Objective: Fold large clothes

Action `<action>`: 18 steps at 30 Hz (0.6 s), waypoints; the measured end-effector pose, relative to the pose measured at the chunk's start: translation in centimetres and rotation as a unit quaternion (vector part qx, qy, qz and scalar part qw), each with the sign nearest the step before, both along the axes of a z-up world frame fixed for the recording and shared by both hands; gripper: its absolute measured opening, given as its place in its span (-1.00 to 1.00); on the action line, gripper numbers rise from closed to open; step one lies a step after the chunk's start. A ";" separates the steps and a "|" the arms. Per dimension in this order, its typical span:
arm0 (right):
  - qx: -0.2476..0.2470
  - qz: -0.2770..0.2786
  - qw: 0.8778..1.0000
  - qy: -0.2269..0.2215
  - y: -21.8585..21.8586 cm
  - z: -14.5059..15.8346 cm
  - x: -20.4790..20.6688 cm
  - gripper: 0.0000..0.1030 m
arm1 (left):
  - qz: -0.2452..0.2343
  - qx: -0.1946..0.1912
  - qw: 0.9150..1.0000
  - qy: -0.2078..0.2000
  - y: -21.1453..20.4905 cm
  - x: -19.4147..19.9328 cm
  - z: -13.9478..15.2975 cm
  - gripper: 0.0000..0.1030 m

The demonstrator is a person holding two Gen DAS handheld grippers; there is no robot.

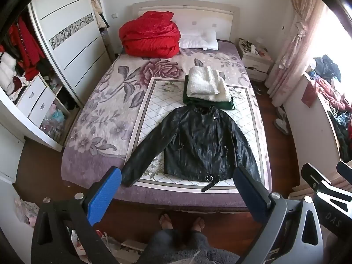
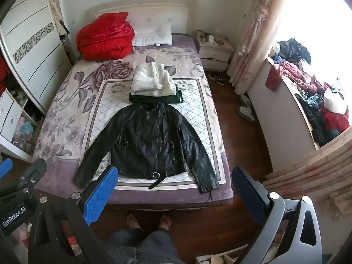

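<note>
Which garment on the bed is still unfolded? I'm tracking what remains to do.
The shiny black leather jacket, spread flat with both sleeves out. The white knit garment and dark green garment beneath it lie folded in a stack.

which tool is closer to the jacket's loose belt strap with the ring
Left, narrowly. The strap lies between the left tool's open fingers, while it sits left of center for the right tool. Both hover short of the bed.
</note>
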State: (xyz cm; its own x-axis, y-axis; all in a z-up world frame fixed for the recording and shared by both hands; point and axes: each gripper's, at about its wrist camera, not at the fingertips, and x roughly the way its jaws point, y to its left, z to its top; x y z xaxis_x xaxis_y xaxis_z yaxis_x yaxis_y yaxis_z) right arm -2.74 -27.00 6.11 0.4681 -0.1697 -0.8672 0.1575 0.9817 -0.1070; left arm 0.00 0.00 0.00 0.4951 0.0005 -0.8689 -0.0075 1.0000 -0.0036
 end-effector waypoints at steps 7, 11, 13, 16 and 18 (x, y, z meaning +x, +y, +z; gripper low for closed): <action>-0.003 0.000 1.000 -0.002 -0.1 0.3 -0.2 1.00 | -0.001 -0.001 1.000 -0.003 0.0 0.0 0.0 1.00; -0.003 -0.001 1.000 -0.003 -0.2 0.4 -0.1 1.00 | 0.000 -0.001 1.000 -0.003 0.0 0.0 0.0 1.00; -0.003 0.000 1.000 -0.003 -0.3 0.4 -0.2 1.00 | 0.000 0.000 1.000 -0.004 0.0 0.0 0.0 1.00; -0.002 0.000 1.000 -0.003 -0.4 0.5 -0.2 1.00 | -0.001 -0.001 1.000 -0.005 0.0 0.0 0.0 1.00; -0.003 0.000 1.000 -0.004 -0.4 0.5 -0.2 1.00 | -0.001 -0.002 1.000 -0.005 0.0 0.0 0.0 1.00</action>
State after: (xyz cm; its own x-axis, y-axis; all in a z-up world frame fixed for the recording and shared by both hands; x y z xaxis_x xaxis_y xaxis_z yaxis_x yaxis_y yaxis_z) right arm -2.91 -27.37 6.65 0.4756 -0.1747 -0.8622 0.1587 0.9810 -0.1113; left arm -0.02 0.01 0.01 0.5037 -0.0031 -0.8639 -0.0062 1.0000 -0.0072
